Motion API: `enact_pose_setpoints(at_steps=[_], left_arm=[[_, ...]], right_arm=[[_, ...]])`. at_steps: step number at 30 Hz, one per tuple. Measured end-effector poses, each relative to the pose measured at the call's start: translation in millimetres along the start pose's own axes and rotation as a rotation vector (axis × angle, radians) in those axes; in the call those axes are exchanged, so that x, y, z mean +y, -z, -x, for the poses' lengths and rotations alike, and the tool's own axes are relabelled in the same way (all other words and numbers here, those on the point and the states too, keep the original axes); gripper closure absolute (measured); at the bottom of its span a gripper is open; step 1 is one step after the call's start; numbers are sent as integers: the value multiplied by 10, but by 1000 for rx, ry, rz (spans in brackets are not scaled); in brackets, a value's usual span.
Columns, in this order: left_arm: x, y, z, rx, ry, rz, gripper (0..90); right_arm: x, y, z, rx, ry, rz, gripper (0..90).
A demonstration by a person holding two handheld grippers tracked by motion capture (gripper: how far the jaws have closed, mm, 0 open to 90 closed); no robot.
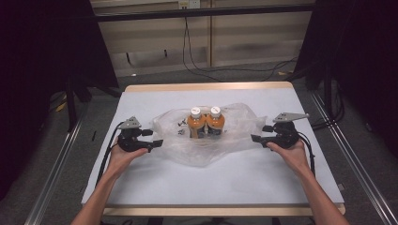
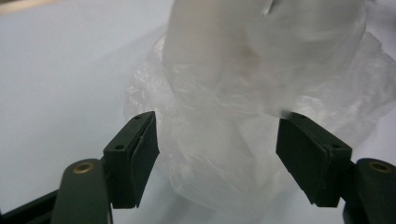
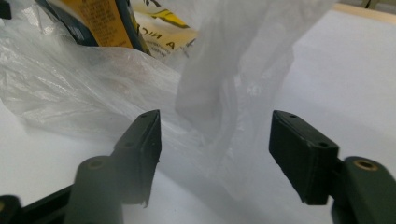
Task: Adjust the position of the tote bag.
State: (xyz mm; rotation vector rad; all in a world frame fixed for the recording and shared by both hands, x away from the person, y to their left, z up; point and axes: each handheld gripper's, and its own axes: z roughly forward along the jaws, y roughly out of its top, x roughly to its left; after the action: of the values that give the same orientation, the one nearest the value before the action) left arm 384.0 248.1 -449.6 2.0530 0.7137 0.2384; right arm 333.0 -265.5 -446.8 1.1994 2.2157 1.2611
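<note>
I see two orange bottles (image 1: 205, 123) standing on a clear plastic bag (image 1: 234, 123) on the surface (image 1: 141, 178). My left hand-held gripper (image 1: 158, 143) and right hand-held gripper (image 1: 256, 138) are both released, jaws apart around the bag edges.

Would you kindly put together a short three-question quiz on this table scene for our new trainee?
1. True or false: the two orange bottles with white caps stand upright, side by side, on the clear plastic bag.
2. Multiple choice: the left gripper is (a) shut on a bottle cap, (b) open with bag plastic between its jaws, (c) lying flat on the floor.
3. Fill in: the right gripper is open, and bag film hangs between its jaws at the bag's ____ end.

Key: 1 true; 2 b; 3 right.
</note>
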Motion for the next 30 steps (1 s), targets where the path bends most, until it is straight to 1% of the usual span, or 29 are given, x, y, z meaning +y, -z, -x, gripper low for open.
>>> enact_pose_setpoints(at_steps=[1, 3, 4, 6, 7, 8, 9, 10, 11, 12, 13, 14, 16, 17, 18, 20, 21, 22, 23, 24, 25, 26, 27, 30], left_arm=[[2, 36, 11, -5, 6, 14, 273], [28, 161, 50, -1, -12, 48, 278], [46, 211, 59, -11, -18, 71, 295], [85, 299, 77, 0, -28, 91, 312], [114, 361, 86, 1, -34, 113, 326], [136, 410, 95, -8, -36, 127, 351], [160, 452, 111, -1, -36, 142, 362], [177, 481, 118, 4, -42, 151, 369], [203, 520, 140, -3, -47, 166, 381], [221, 536, 155, -1, -58, 171, 411], [255, 554, 189, 13, -62, 174, 429], [278, 560, 207, 15, -67, 175, 449], [344, 563, 270, 33, -88, 187, 517], [388, 543, 302, 13, -95, 195, 549], [426, 524, 332, 4, -102, 192, 554], [493, 474, 372, -18, -137, 176, 619], [538, 422, 399, -30, -152, 164, 642], [567, 385, 417, -31, -158, 157, 668], [613, 321, 440, -41, -183, 141, 694], [649, 267, 466, -44, -192, 131, 709], [674, 227, 488, -52, -190, 128, 716], [724, 181, 508, -63, -206, 121, 720], [764, 146, 531, -75, -209, 129, 725], [881, 113, 584, -79, -232, 138, 718]], right_arm=[[11, 43, 0, -6, 0, 15, 329], [22, 106, -3, -17, -1, 23, 313], [27, 159, -3, -21, 10, 42, 320], [37, 235, -3, -24, 6, 58, 317], [45, 280, -6, -28, 6, 71, 317], [58, 337, -13, -30, 6, 82, 318], [70, 387, -20, -35, 9, 94, 322], [84, 433, -33, -29, 10, 104, 343], [96, 468, -46, -28, 14, 105, 364], [115, 516, -67, -22, 21, 109, 408], [126, 539, -80, -4, 21, 105, 430], [144, 564, -109, 6, 31, 103, 461], [168, 585, -153, 24, 42, 103, 507], [183, 585, -180, 31, 48, 106, 536], [208, 577, -216, 35, 60, 103, 569], [264, 551, -266, 59, 78, 106, 646], [291, 530, -283, 65, 85, 104, 668], [342, 488, -306, 70, 92, 94, 699], [374, 457, -316, 77, 99, 91, 727], [430, 399, -328, 87, 111, 80, 749], [475, 349, -337, 92, 120, 70, 765], [507, 311, -342, 94, 124, 63, 770], [560, 249, -344, 103, 128, 56, 792], [677, 122, -346, 111, 139, 41, 817]])
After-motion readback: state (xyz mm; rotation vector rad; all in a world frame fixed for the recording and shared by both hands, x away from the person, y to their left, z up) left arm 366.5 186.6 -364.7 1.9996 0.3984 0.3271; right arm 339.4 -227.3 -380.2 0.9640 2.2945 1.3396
